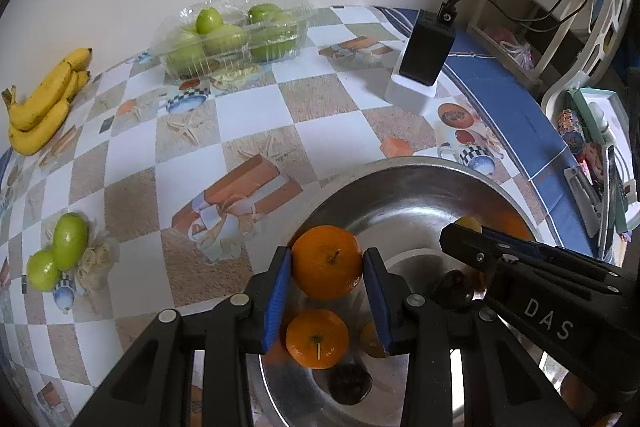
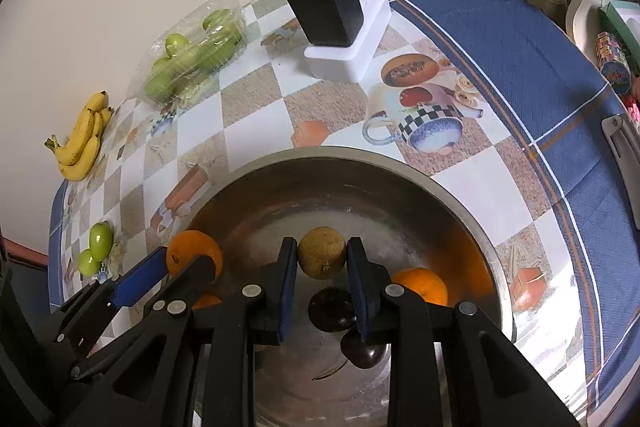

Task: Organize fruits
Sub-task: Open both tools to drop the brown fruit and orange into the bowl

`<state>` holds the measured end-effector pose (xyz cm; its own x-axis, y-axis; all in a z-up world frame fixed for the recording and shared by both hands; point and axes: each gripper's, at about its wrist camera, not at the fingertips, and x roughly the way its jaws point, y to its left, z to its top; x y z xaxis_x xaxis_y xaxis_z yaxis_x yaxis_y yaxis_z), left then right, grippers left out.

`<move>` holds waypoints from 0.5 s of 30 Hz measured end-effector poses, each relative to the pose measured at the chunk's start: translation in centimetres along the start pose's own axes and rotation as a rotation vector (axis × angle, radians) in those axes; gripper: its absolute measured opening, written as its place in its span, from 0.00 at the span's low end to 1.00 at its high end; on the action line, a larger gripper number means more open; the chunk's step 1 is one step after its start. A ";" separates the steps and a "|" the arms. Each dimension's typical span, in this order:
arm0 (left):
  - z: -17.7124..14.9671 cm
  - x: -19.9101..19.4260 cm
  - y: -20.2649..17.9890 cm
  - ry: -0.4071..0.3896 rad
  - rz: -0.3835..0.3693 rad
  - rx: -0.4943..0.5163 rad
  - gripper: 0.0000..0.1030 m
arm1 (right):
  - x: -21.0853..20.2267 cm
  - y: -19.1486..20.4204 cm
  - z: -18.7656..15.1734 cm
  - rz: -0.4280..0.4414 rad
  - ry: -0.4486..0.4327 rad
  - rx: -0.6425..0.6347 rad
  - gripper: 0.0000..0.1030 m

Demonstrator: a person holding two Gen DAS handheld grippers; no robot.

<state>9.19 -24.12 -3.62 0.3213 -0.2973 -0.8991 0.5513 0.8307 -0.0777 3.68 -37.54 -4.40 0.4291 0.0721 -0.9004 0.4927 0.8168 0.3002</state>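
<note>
Stainless steel bowl (image 2: 460, 203) stands on the checked tablecloth (image 1: 256, 115) near the blue-bordered table edge. Both grippers point steeply down into it. The left gripper (image 1: 327, 269) clamps an orange (image 1: 326, 261) between its blue pads, above the bowl's left rim; a second orange (image 1: 317, 339) lies in the bowl beneath it. The right gripper (image 2: 322, 259) is closed on a brownish-yellow round fruit (image 2: 322, 251) over the bowl centre, with two dark fruits (image 2: 331, 309) below it. In the left wrist view the right gripper body reads "DAS".

Open cloth lies left of the bowl. Two green fruits (image 1: 60, 255) rest near the left edge, bananas (image 1: 44, 103) by the wall, and a clear tray of green fruits (image 1: 236, 31) further back. A black adapter on a white block (image 2: 344, 27) stands behind the bowl
</note>
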 end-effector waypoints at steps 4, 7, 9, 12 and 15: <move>-0.2 0.2 0.0 0.009 -0.004 -0.008 0.39 | 0.1 0.1 0.1 -0.004 0.002 -0.002 0.27; -0.2 0.0 0.2 0.011 -0.016 -0.012 0.39 | 0.1 0.2 0.1 -0.007 0.002 -0.006 0.31; -0.2 -0.4 0.2 0.006 -0.018 -0.010 0.40 | 0.0 0.2 0.1 -0.011 -0.001 -0.003 0.37; -0.1 -1.1 0.5 -0.003 -0.020 -0.012 0.40 | -0.3 0.2 0.1 -0.004 -0.006 0.004 0.38; -0.2 -1.8 1.2 -0.011 -0.023 -0.038 0.40 | -0.9 0.5 0.0 -0.014 -0.012 -0.006 0.38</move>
<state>9.13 -22.46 -2.15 0.3177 -0.3215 -0.8920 0.5286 0.8411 -0.1149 3.59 -37.16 -3.47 0.4310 0.0537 -0.9008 0.4942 0.8212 0.2854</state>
